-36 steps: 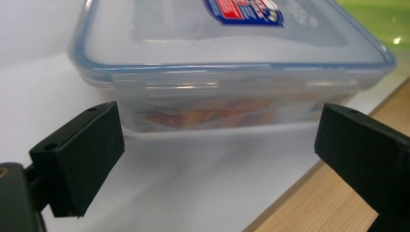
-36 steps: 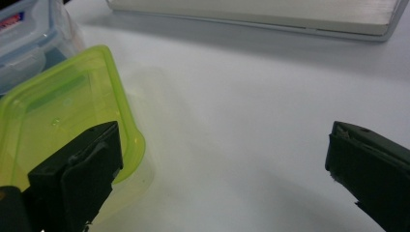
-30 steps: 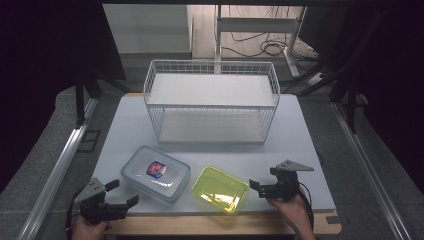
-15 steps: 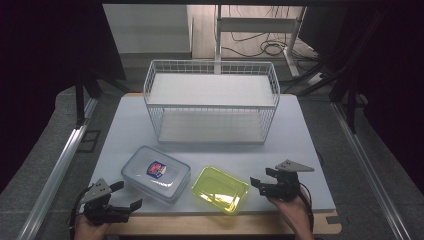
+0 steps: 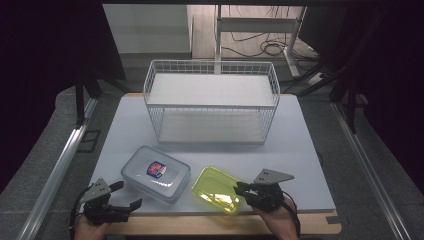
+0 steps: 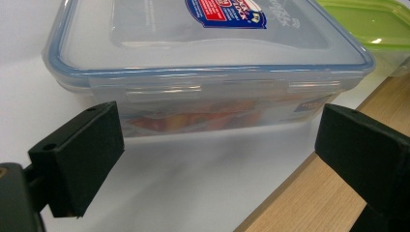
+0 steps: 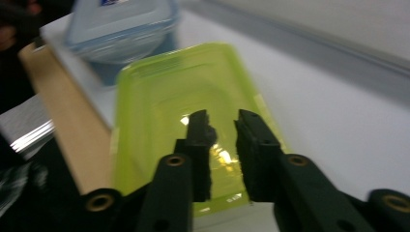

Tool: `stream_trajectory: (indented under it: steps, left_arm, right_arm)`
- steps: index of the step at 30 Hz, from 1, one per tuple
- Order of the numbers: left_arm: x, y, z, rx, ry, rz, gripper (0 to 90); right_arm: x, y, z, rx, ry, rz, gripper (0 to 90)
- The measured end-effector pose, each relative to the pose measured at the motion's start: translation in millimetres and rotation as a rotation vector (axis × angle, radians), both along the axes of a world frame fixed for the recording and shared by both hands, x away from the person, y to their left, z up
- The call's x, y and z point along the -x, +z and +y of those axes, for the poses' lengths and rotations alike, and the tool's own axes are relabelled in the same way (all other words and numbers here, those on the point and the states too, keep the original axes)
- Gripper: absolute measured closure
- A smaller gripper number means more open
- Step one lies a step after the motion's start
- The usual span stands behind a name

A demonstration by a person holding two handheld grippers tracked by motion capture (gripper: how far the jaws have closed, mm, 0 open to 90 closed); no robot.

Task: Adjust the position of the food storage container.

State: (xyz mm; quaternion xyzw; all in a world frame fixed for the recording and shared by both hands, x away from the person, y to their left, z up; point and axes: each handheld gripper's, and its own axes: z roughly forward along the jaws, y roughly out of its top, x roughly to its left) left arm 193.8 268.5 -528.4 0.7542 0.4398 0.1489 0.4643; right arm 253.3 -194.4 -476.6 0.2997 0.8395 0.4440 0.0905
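Hovering right gripper [image 7: 220, 126] nearly closed over empty green container [image 5: 219, 189] | left gripper [image 6: 212, 140] open | clear box [image 6: 203, 63] lidded

The clear lidded box [image 6: 208, 63] carries a red and blue label [image 6: 225, 12] on its lid; its print is too small to read.

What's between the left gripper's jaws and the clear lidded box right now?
Nothing. In the left gripper view, bare white tabletop separates the open left gripper from the clear lidded box; the high view also shows a gap.
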Motion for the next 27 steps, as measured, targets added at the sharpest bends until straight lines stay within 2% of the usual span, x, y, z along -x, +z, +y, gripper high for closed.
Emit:
stream_trajectory:
  steps: [4, 8, 11, 12, 13, 16, 20, 27]
  left_arm:
    - [0.1, 0.1, 0.0, -0.002, 0.002, -0.007, 3.4]
    - [0.0, -0.3, 0.0, -0.006, 0.003, -0.007, 3.4]
    - [-0.1, -0.6, -0.6, -0.011, 0.001, -0.010, 3.3]
    - [-0.1, -0.6, -0.6, -0.011, 0.001, -0.010, 3.2]
    - [-0.1, -0.8, -1.0, -0.019, 0.004, -0.015, 3.1]
    - [-0.2, -1.3, -1.4, -0.024, 0.001, -0.020, 2.7]
    - [-0.2, -1.9, -2.2, -0.033, -0.001, -0.021, 2.5]
    - [-0.4, -2.4, -1.7, -0.035, 0.000, -0.019, 2.4]
  right_arm:
    - [8.7, 0.5, 11.9, 0.020, 0.073, 0.003, 88.9]
    - [18.0, -0.5, 25.1, 0.032, 0.125, 0.012, 89.6]
    - [24.3, -3.6, 35.2, 0.030, 0.180, 0.047, 89.6]
    - [24.3, -3.6, 35.2, 0.030, 0.180, 0.047, 89.6]
    - [29.5, -6.1, 43.1, 0.048, 0.213, 0.047, 89.7]
    - [34.2, -12.1, 52.4, 0.088, 0.255, 0.060, 89.6]
    - [31.5, -20.1, 54.4, 0.142, 0.246, 0.083, 89.6]
    - [23.3, -18.3, 42.4, 0.161, 0.223, 0.082, 89.6]
